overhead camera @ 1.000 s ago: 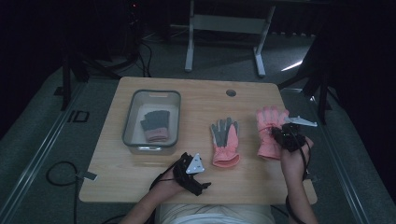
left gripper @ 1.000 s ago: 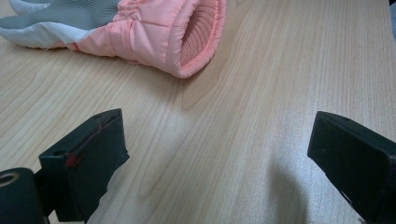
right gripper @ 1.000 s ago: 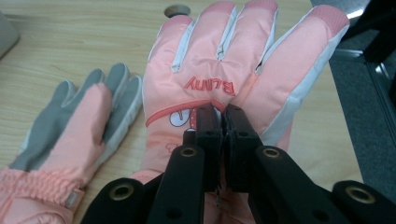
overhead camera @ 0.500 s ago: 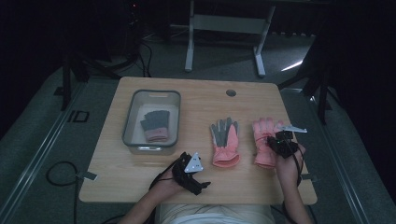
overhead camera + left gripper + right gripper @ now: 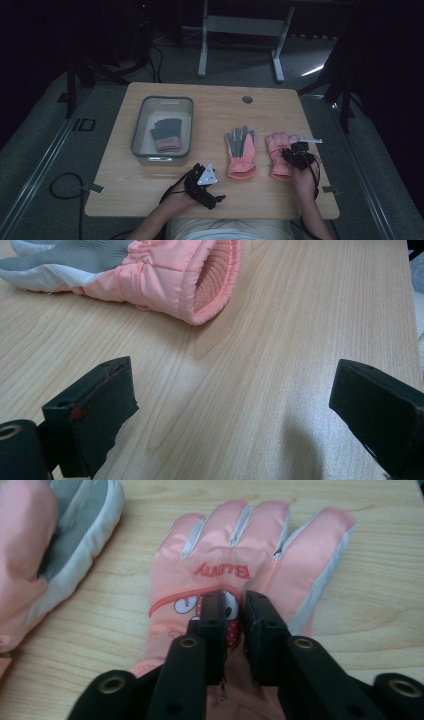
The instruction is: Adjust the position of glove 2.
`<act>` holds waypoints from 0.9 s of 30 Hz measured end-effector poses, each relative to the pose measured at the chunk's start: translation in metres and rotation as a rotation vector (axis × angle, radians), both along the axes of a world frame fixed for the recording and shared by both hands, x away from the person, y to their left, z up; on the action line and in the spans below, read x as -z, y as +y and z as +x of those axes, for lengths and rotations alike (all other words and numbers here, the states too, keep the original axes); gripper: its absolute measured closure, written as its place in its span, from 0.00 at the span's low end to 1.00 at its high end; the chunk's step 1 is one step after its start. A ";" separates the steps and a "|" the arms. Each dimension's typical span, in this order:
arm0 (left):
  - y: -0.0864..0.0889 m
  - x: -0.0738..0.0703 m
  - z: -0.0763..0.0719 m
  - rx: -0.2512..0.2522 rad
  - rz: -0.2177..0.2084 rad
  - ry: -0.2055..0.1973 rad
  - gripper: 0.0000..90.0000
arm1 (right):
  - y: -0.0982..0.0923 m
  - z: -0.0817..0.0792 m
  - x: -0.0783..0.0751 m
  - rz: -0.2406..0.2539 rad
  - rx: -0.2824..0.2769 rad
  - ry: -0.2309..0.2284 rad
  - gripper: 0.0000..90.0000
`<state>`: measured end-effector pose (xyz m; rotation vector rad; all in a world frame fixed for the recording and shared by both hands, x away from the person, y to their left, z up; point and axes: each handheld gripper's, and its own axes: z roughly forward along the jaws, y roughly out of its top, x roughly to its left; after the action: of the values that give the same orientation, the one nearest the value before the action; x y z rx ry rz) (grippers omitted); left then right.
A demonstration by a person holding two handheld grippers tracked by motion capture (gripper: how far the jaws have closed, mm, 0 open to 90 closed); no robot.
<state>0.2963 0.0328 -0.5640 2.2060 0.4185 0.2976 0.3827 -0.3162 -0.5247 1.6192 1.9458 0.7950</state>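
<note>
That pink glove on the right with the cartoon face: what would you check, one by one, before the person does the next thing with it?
1. Glove with the cartoon face lies flat on the table, fingers spread: ok.
2. Right gripper sits over the glove's back, jaws nearly together after just opening a little: ok.
3. Fabric actually pinched between those jaws: cannot tell.
4. Second pink glove lies apart from the first, not tangled with it: ok.
5. Left gripper is open, with only bare table between its jaws, not in the way: ok.
6. Grey bin has room beside the small gloves already inside: ok.
</note>
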 end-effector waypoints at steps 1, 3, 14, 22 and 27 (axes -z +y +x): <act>0.000 0.000 0.000 -0.002 0.001 0.001 0.05 | -0.001 0.000 -0.003 0.005 0.001 -0.002 0.86; 0.000 0.000 0.000 -0.004 -0.001 0.002 0.05 | -0.003 -0.002 -0.010 0.000 -0.018 -0.014 0.83; -0.001 0.000 0.000 -0.004 0.000 0.001 0.05 | -0.009 -0.003 -0.021 -0.025 -0.102 -0.021 0.67; -0.001 0.001 0.000 -0.004 -0.001 -0.002 0.05 | -0.004 0.000 0.002 -0.091 -0.105 0.020 0.72; -0.001 0.000 -0.002 -0.005 -0.003 -0.012 0.05 | -0.003 0.004 0.006 -0.092 -0.108 0.035 0.86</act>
<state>0.2947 0.0314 -0.5638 2.1992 0.4172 0.3129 0.3869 -0.3189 -0.5303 1.4939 2.0778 0.7114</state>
